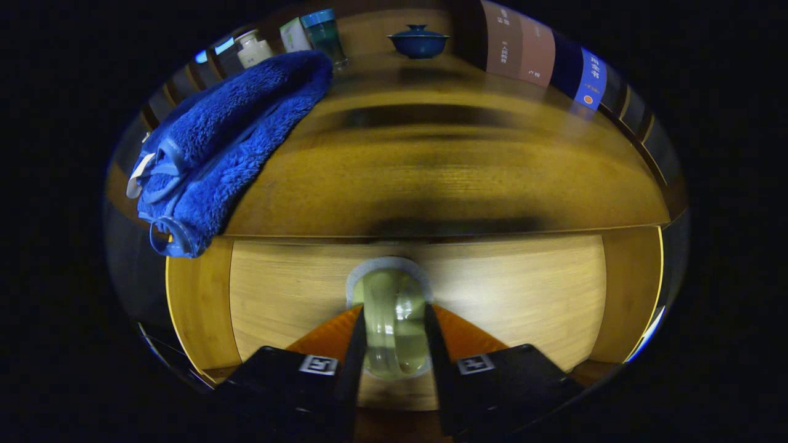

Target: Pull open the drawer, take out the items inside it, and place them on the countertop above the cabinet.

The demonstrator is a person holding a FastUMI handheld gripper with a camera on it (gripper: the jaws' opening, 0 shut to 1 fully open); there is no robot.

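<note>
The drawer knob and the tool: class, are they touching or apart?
Touching. In the gripper view, the tool has its two fingers closed on either side of the translucent drawer knob, with no gap visible at either finger, against the drawer front.

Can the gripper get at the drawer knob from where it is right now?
Probably yes: the gripper already has the knob between its fingers, on the drawer front, nothing in between.
</note>
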